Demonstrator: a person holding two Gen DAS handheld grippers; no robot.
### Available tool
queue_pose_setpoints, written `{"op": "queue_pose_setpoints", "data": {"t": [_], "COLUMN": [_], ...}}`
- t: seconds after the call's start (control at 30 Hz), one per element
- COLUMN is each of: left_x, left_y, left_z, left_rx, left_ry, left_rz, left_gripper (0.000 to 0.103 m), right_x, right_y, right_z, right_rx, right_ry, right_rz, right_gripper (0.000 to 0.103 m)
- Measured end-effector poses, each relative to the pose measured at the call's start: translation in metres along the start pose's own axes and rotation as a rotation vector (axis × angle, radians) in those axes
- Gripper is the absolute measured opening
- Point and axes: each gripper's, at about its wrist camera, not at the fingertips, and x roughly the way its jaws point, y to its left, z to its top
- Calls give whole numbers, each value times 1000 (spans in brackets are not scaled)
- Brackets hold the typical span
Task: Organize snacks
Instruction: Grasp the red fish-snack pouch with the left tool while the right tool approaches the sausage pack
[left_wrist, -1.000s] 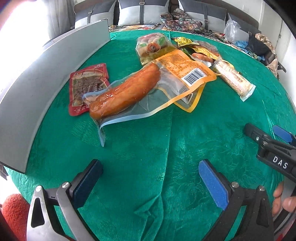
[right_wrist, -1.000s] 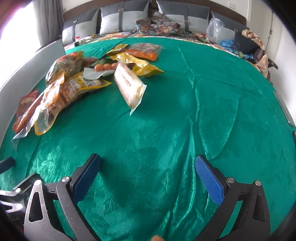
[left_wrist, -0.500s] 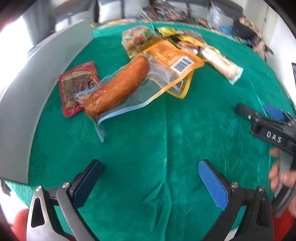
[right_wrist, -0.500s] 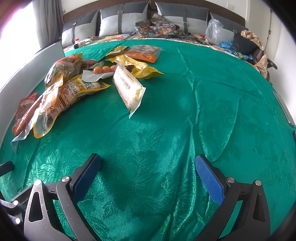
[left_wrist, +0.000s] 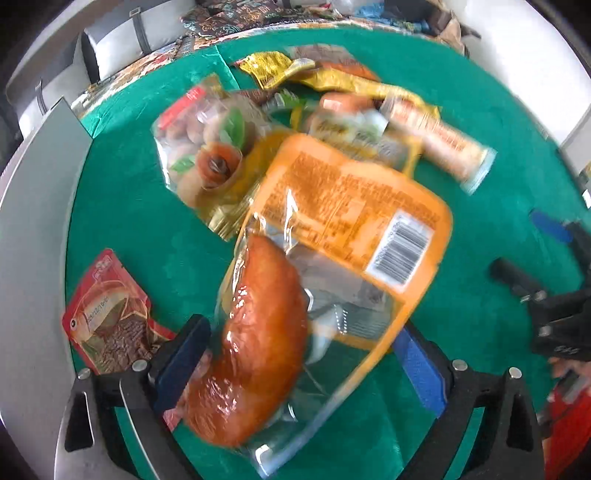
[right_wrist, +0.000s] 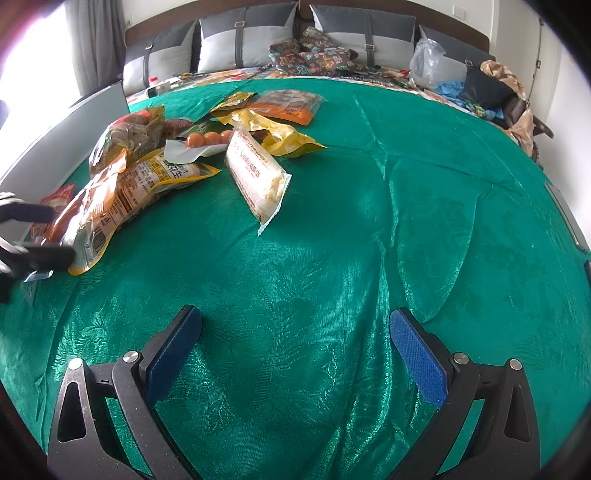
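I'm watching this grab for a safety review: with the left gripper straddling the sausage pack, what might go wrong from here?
The left gripper, its fingers just closing, has the sausage pack between them.
1. The glossy, rounded sausage may slip out.
2. The orange pack overlaps it and could get dragged along.
3. The red pack lies beside the left finger and may be nudged.
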Motion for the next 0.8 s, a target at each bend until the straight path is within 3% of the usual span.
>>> {"op": "queue_pose_setpoints", "data": {"t": [0.03, 0.1, 0.17, 0.27, 0.47, 0.57, 0.67, 0.77, 0.8], "left_x": [-3, -12, -25, -37, -60, -72, -76, -69, -69], "left_y": [1, 0, -11, -27, 8, 34, 56, 71, 75], "left_z": [-2, -8, -20, -37, -55, -48, -40, -31, -31], "left_rx": [-21, -59, -41, -8, -255, -318, -329, -356, -375], "left_ry": [-7, -3, -9, -10, -73, -118, -147, -143, -153], "left_rz": [-31, -122, -194, -191, -233, -171, -60, 65, 63], "left_gripper": [94, 76, 71, 66, 68, 80, 94, 94, 94], "right_x": [0, 0, 0, 0, 1, 0, 1, 1, 1], "right_y": [0, 0, 0, 0, 0, 0, 0, -1, 0], "right_z": [0, 0, 0, 0, 0, 0, 0, 0, 0], "right_rx": [0, 1, 1, 0, 0, 0, 0, 0, 0], "right_ry": [0, 0, 0, 0, 0, 0, 0, -1, 0], "right_rz": [0, 0, -1, 0, -1, 0, -1, 0, 0], "right_gripper": [103, 103, 103, 103, 103, 103, 103, 103, 103]}}
